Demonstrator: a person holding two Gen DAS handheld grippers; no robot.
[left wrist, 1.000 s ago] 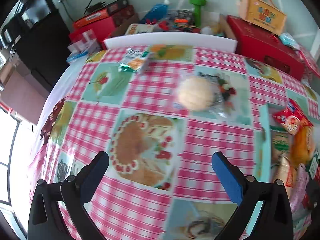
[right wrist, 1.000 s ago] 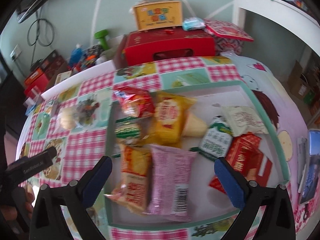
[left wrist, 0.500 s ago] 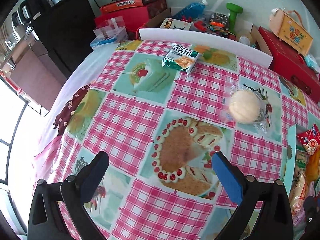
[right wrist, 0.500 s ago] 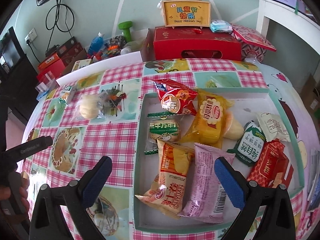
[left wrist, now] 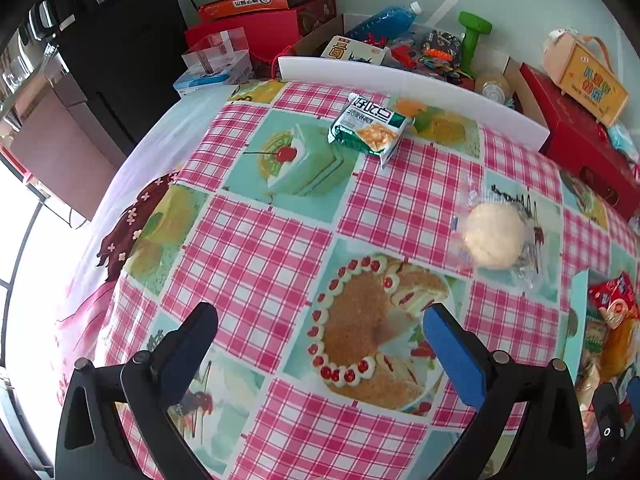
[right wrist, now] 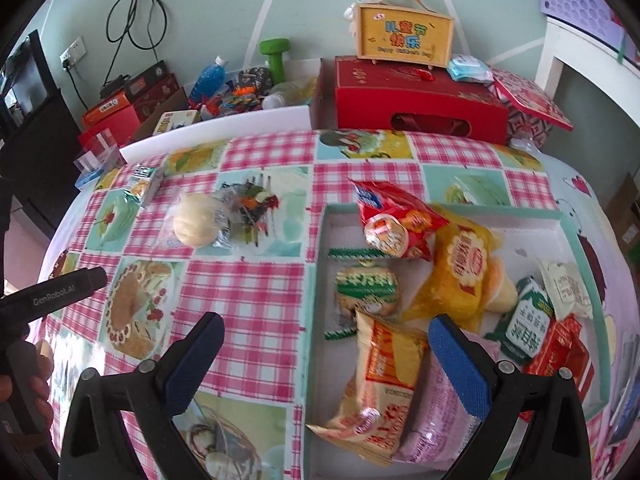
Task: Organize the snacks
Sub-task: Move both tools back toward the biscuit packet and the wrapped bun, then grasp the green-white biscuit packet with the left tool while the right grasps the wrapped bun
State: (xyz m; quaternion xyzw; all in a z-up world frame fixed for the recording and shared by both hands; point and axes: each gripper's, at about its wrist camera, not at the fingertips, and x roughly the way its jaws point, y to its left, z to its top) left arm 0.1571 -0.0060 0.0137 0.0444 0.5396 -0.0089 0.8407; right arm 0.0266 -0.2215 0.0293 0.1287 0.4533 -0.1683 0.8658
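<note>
With both our left claw (left wrist: 316, 344) and right claw (right wrist: 326, 356) spread and empty, most snacks already lie in the tray (right wrist: 318, 280), while the wrapped bun (left wrist: 495, 236) and green cracker pack (left wrist: 370, 130) wait toward the worktop's far edge.

Left gripper handle (right wrist: 60, 292): "GenRobot.AI" is printed in pale letters along the black body.
Yellow gift box (right wrist: 404, 36): "儿童节快乐" is shown in large coloured characters; a small line beneath is read as "Happy Children's Day".
Green cracker packet (left wrist: 370, 128): white characters are printed across the top, but they cannot be made out.
Tray snacks (right wrist: 460, 260): Chinese brand characters are carried on most wrappers, too blurred to be read.
</note>
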